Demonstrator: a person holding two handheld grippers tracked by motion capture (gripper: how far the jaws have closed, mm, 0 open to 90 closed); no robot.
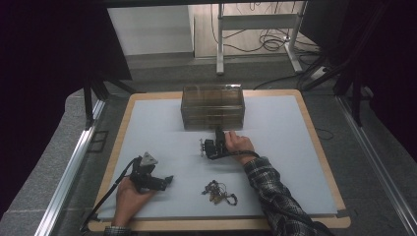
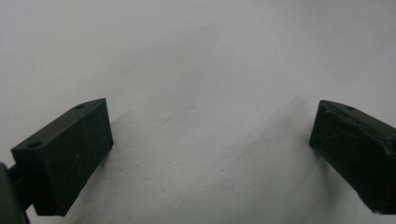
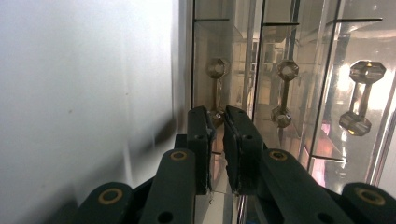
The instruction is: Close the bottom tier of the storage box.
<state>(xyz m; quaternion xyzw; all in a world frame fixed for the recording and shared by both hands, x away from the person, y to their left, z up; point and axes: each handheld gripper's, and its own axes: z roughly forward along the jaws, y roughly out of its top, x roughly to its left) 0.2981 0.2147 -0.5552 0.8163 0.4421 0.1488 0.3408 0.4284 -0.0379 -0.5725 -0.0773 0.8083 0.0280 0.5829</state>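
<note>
A clear acrylic drawer box [image 1: 212,106] stands at the back middle of the white mat [image 1: 285,147]. My right gripper [image 1: 219,132] reaches its front, turned on its side. In the right gripper view the box shows three drawers, each with a knobbed handle [image 3: 285,91]. The right gripper [image 3: 217,116] is shut on the handle [image 3: 216,84] of the drawer nearest the mat. A tangle of jewellery chains [image 1: 219,191] lies near the front edge. My left gripper [image 1: 168,180] rests at the front left, and it [image 2: 210,135] is open over bare mat with nothing between its jaws.
The mat lies on a wooden board [image 1: 314,123] set in a grey surface with metal rails [image 1: 74,162] at both sides. Behind the board are white table legs [image 1: 220,44] and floor cables [image 1: 275,42].
</note>
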